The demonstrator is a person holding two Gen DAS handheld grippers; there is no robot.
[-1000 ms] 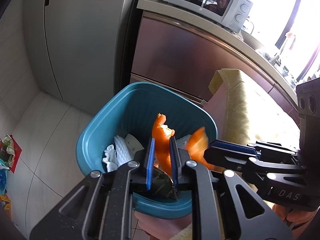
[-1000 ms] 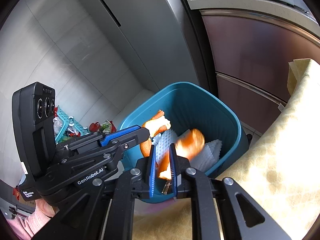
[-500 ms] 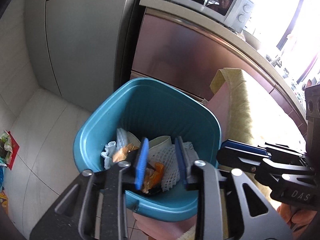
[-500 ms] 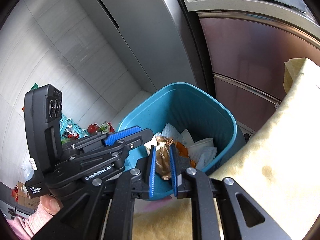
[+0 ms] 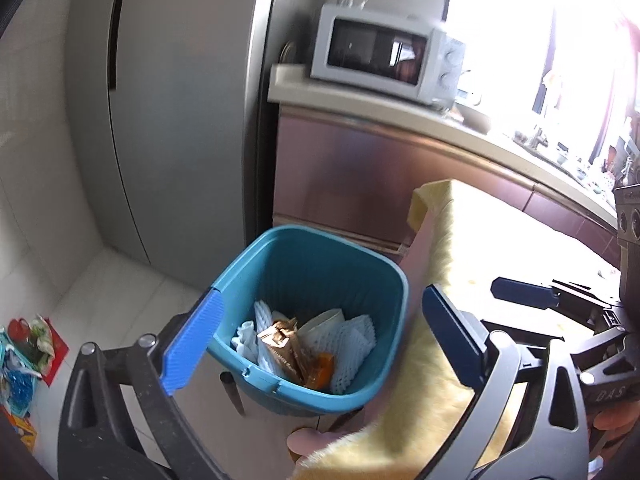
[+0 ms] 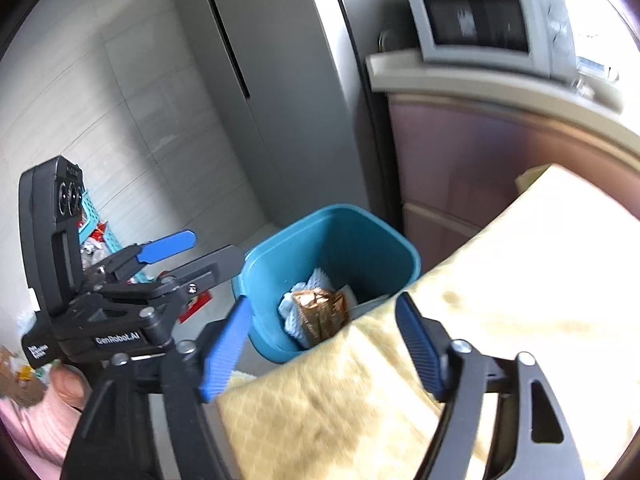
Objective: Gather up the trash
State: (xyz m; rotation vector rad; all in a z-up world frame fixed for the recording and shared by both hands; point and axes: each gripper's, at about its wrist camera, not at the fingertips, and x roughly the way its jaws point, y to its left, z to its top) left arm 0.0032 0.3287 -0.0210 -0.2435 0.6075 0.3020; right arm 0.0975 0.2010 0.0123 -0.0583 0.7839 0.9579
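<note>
A teal trash bin (image 5: 312,264) stands on the floor against the table's corner. Inside lie white foam nets (image 5: 356,332), a crumpled brown wrapper (image 5: 280,340) and an orange scrap (image 5: 322,374). My left gripper (image 5: 324,340) hovers above and in front of the bin, jaws opening wide with nothing between the blue pads. In the right wrist view the right gripper (image 6: 322,346) is over the edge of the yellow cloth (image 6: 500,300), jaws also opening and empty, with the bin (image 6: 360,232) and wrapper (image 6: 320,312) just beyond. The left gripper (image 6: 200,252) shows to its left.
A grey fridge (image 5: 180,100) rises behind the bin. A microwave (image 5: 384,52) sits on the counter over brown cabinets (image 5: 352,176). Coloured packets and a basket (image 5: 24,344) lie on the tiled floor at the left. A hand in a pink sleeve (image 6: 68,388) holds the left gripper.
Both grippers were shut on orange and brown scraps over the bin. Those scraps now lie inside it; both jaws have spread wide and both grippers have drawn back and up.
</note>
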